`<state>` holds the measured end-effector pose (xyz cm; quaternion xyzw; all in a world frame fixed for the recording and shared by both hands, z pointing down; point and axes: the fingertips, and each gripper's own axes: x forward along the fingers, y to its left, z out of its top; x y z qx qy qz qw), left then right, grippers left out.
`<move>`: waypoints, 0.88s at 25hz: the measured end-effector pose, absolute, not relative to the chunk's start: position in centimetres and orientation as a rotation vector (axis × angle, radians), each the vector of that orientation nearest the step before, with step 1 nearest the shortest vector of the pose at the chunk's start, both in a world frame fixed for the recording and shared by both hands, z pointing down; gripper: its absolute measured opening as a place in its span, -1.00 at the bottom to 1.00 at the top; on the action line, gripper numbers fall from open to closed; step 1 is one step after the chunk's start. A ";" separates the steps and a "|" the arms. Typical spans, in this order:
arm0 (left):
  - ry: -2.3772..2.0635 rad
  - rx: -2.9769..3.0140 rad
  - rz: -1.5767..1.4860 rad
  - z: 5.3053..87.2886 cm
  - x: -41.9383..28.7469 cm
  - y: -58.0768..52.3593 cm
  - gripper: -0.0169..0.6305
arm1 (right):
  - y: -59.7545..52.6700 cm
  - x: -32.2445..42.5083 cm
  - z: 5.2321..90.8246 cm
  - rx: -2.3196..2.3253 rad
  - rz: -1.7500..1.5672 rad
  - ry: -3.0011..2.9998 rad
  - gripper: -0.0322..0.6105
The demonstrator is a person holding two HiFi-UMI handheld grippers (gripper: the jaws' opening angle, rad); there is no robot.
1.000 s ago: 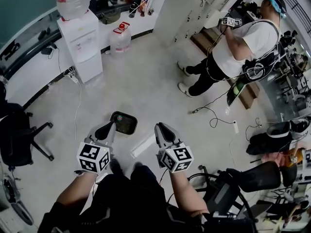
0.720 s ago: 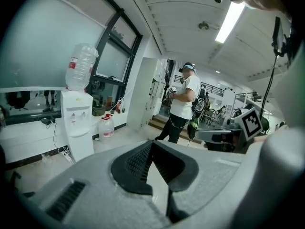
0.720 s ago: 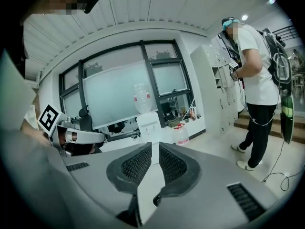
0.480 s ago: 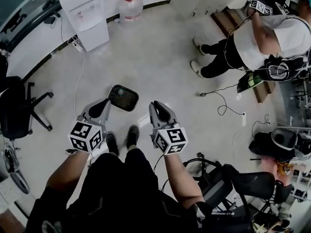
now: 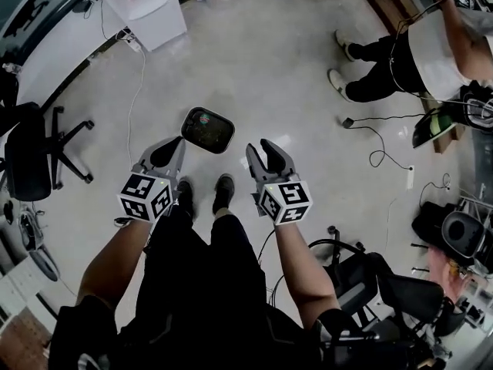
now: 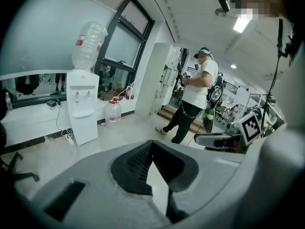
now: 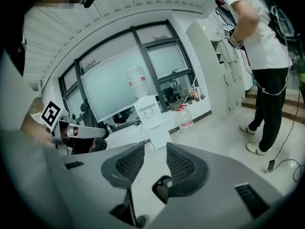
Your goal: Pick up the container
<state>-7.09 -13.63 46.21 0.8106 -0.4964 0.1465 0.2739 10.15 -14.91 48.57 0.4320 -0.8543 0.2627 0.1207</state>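
Observation:
The container [image 5: 207,129] is a dark, rounded-rectangular tub with colourful contents, lying on the pale floor in the head view. Both grippers hover above the floor on its near side. My left gripper [image 5: 171,153] is just below and left of it, jaws shut with nothing between them [image 6: 152,146]. My right gripper [image 5: 266,154] is to the container's right, with its jaws standing apart and empty [image 7: 155,159]. Part of the container [image 7: 163,186] shows low down through that gap. Neither gripper touches it.
The person's shoes [image 5: 223,191] stand right behind the container. A water dispenser [image 5: 146,6] and office chair [image 5: 35,156] are to the left. Another person [image 5: 416,45] stands at the far right with cables [image 5: 377,141] on the floor. A black chair [image 5: 370,284] is at lower right.
The head view has tilted further down and the room has slid upward in it. The container now lies a little farther ahead of the fingertips. Both grippers' jaws are unchanged.

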 end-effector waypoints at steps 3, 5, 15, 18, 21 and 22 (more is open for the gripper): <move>-1.310 2.141 0.419 49.8 -6.9 -14.2 -0.93 | -15.5 11.2 52.4 1.289 0.806 -2.434 -0.57; -1.287 2.114 0.438 52.4 -6.4 -14.7 -0.93 | -16.0 11.9 55.2 1.301 0.839 -2.390 -0.57; -1.195 2.063 0.551 64.3 -6.1 -17.2 -0.93 | -16.1 12.6 69.1 1.339 1.027 -2.199 -0.57; -1.170 2.045 0.577 68.0 -6.2 -17.7 -0.93 | -16.1 12.3 73.4 1.347 1.055 -2.151 -0.57; -1.141 2.031 0.594 71.1 -6.3 -17.5 -0.93 | -15.7 12.0 77.1 1.353 1.081 -2.105 -0.57; -1.132 2.031 0.598 71.9 -6.3 -17.5 -0.93 | -15.8 11.9 78.1 1.361 1.088 -2.092 -0.57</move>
